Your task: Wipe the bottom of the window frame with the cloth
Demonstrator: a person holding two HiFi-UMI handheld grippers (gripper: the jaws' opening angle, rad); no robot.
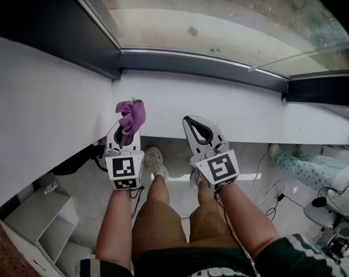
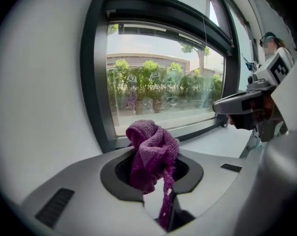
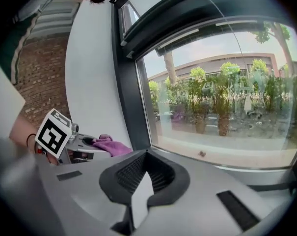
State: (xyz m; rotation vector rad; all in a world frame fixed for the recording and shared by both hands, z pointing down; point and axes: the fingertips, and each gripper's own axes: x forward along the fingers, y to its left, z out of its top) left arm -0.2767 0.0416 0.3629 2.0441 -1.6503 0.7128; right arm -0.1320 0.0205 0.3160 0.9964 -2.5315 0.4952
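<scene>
the cloth (image 1: 131, 115) is purple and fluffy, with small loops like a towel. it is bunched into a lump, and a thin strip of it hangs down. it is pinched in the jaws of the left gripper (image 1: 128, 127), with the lump sticking out past the tips. it is held over the white sill (image 1: 232, 105), near the left corner of the frame (image 1: 203, 62) but apart from it. the right gripper (image 1: 188, 120) is squeezed together at the tips with nothing in it. it is held just beside the left one, over the front edge of the sill. both grippers are made of smooth grey plastic, with black ribbed pads (image 3: 132, 173) inside the jaws. a cube (image 1: 124, 171) with black and white square marks is fixed on each one. the frame is dark, smooth and straight. the sill is flat and plain. the glass (image 1: 232, 22) is marked with small spots of dirt. green trees (image 2: 153, 77) and a long building (image 2: 148, 59) are seen through it.
</scene>
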